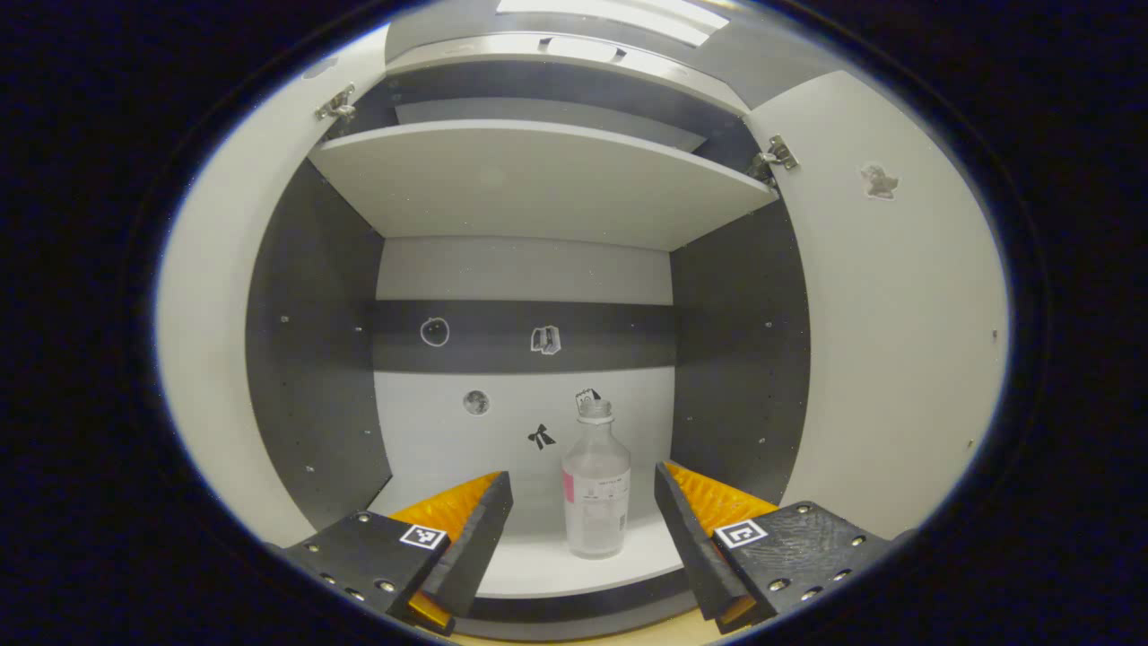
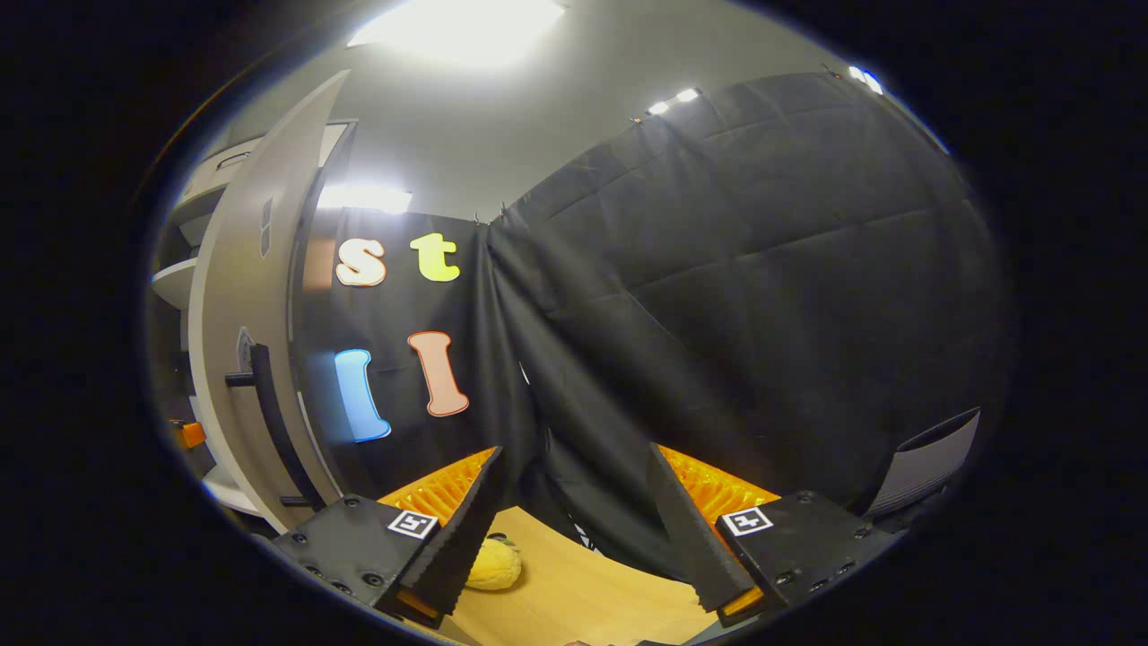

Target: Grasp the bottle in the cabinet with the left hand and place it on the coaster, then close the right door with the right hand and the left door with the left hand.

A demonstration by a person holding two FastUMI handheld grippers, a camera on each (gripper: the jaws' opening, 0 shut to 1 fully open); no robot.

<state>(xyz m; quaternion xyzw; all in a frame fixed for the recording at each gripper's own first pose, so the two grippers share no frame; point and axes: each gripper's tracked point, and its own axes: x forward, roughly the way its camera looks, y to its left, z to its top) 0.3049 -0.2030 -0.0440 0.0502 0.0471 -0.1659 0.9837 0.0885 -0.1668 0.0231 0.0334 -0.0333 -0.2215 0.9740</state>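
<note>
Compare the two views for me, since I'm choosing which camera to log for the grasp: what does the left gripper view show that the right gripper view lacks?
Left gripper view: the clear plastic bottle standing upright on the white cabinet's lower shelf, between the open left gripper jaws but untouched. Right gripper view: the grey cabinet door with a black bar handle, a yellow round object on the wooden tabletop, black cloth wall. Shared: each gripper open, the right gripper holding nothing.

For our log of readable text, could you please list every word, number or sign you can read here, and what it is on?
On the bottle, the label: print too small to read.
On the cabinet back wall, the stickers: pictures, no legible words.
On the left gripper and right gripper, the coded tags: patterns, no words.
Nothing can be quoted.
</note>
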